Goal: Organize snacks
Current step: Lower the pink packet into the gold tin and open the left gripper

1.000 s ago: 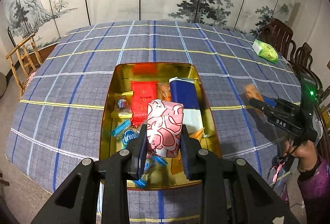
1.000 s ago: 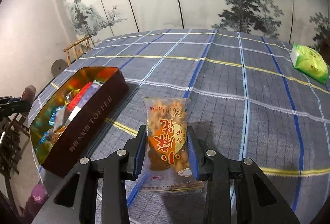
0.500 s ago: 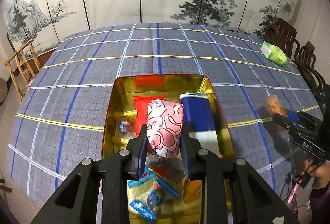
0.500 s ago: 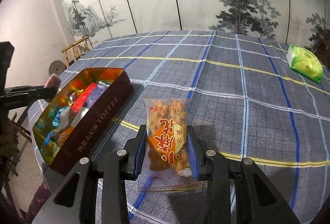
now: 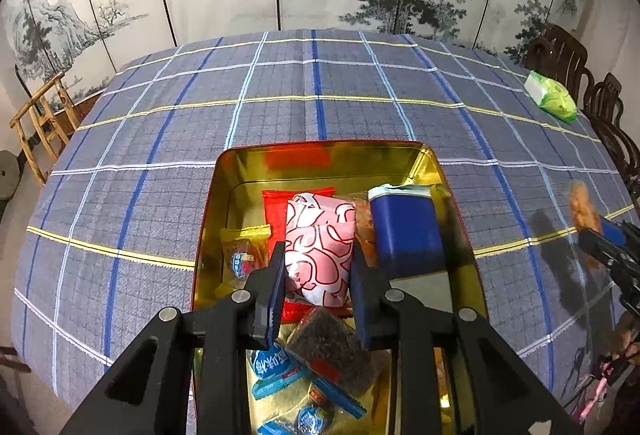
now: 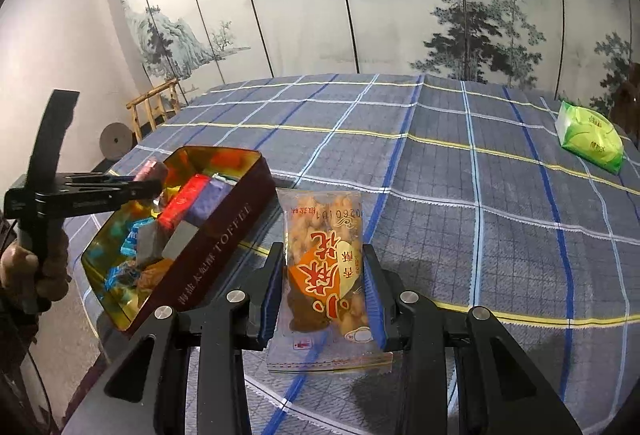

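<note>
We see a round table under a blue-grey checked cloth (image 5: pixel 320 83), and at its near edge a gold-lined toffee tin (image 5: pixel 320 155) whose long axis runs away from us in the left wrist view. The left gripper (image 5: pixel 318 275) hangs directly over the tin's open middle, pointing steeply down, so it is plainly the nearer of the two to the drop place. Its jaws pinch a pink-and-white patterned packet (image 5: pixel 320 243) by its two long sides; the packet's long axis runs along the fingers, its far end aimed at the tin's far wall, above a red sachet (image 5: pixel 276 211) and beside a blue box (image 5: pixel 404 231). We judge that the release needs only a short descent. The right gripper (image 6: pixel 324 291) is off to the tin's right side, above bare cloth, its jaws clamped on a clear peanut packet (image 6: pixel 324 259) that stands lengthwise between the fingers, printed face towards the camera. A green tissue pack (image 6: pixel 590 141) lies well apart at the far right.
</note>
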A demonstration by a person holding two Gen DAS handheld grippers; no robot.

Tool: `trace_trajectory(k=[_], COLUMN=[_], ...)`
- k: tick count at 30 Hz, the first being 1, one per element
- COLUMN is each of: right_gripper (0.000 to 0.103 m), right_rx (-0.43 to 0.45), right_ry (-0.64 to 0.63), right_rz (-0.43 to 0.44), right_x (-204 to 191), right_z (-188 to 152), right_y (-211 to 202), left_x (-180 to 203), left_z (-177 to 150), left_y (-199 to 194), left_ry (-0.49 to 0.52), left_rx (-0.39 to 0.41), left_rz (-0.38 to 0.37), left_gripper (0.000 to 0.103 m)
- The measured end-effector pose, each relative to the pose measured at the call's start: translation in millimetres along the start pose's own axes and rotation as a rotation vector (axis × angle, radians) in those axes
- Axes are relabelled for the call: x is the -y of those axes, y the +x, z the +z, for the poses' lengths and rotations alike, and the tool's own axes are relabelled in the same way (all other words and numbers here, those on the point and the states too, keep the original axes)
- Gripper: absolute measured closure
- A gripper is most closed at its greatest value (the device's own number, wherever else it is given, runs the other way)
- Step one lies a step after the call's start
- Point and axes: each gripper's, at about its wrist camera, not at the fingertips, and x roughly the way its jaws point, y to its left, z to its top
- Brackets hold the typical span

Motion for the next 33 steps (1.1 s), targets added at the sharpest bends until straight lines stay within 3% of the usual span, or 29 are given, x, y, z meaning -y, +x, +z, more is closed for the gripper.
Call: trace_trajectory(k=[33], right_gripper=[0.066], right_rx=[0.009], right_ry=[-0.032], right_rz=[0.027], right_x=[-22], right_z=[7], right_y=[-7], left_x=[5], left_z=[15], left_y=[29], left_ry=[0.039], left_rx=[-0.040], left_rz=[0.059], left_gripper=[0.077])
